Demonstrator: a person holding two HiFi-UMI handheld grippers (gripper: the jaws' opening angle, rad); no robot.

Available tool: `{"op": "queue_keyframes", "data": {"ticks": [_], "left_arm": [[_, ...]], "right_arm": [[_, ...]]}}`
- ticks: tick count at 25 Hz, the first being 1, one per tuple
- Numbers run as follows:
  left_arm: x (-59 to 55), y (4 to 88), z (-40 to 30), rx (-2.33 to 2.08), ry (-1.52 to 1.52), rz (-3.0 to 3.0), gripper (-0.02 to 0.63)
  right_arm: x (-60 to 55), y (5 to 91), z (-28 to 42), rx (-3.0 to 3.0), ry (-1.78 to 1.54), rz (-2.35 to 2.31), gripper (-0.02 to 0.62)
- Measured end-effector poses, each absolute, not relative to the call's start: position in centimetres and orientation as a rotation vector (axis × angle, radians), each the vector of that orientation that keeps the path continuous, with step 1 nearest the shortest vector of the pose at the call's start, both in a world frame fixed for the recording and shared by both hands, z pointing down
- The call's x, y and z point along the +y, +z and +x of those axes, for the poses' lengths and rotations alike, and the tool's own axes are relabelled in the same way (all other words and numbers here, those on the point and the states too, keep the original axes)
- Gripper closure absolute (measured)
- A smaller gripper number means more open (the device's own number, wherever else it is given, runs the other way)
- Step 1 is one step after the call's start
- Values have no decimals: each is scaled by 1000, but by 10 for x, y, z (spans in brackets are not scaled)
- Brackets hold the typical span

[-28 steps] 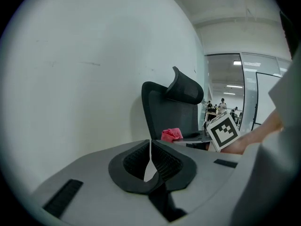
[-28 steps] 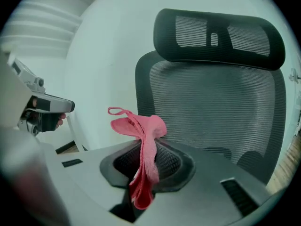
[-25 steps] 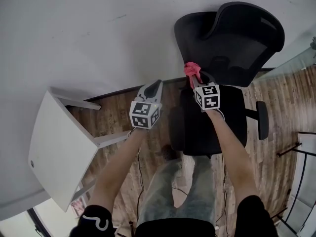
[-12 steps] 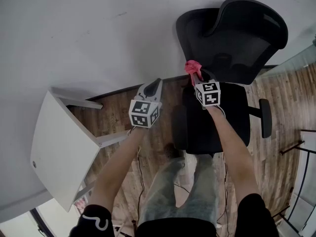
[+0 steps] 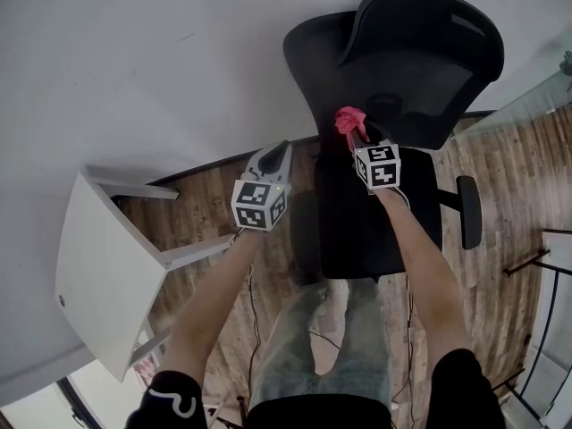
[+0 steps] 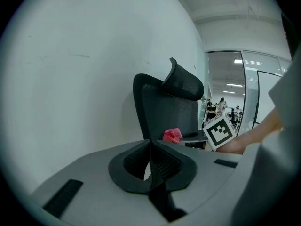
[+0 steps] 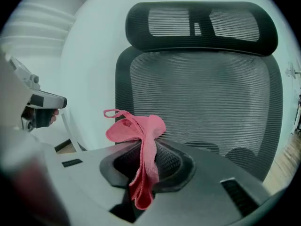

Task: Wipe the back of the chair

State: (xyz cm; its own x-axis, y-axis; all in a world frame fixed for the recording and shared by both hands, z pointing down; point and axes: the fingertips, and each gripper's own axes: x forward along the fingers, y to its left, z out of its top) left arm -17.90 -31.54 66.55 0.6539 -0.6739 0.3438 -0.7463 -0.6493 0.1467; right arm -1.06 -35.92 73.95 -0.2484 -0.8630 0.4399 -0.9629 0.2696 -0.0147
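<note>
Holding a pink cloth [image 7: 141, 128] clamped between its jaws, the right gripper [image 5: 359, 138] is in the upper middle of the head view, just in front of the black mesh office chair [image 5: 402, 70]. In the right gripper view the cloth stands up above the jaws and also hangs down between them. The chair back [image 7: 207, 98] fills the frame behind it, with the headrest [image 7: 202, 25] at the top; I cannot tell if the cloth touches the mesh. The left gripper [image 6: 151, 147] has its jaws pressed together with nothing between them. In the head view it is left of centre, beside the chair and apart from it. A white table [image 5: 98, 266] stands at the lower left on the wooden floor [image 5: 206, 195]
</note>
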Motion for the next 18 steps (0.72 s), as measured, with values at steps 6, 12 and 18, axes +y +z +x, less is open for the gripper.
{"op": "queue_keyframes", "data": {"ticks": [6, 12, 18], "left_arm": [[-316, 668, -122, -1112, 381, 2587, 586], [-316, 671, -60, -1066, 392, 2590, 586], [-319, 676, -3, -1033, 406, 2600, 586]], "right_arm": [[-357, 740, 54, -2168, 419, 1692, 512], [-351, 742, 120, -2133, 441, 1723, 512], [-349, 748, 185, -2105, 452, 1764, 512]]}}
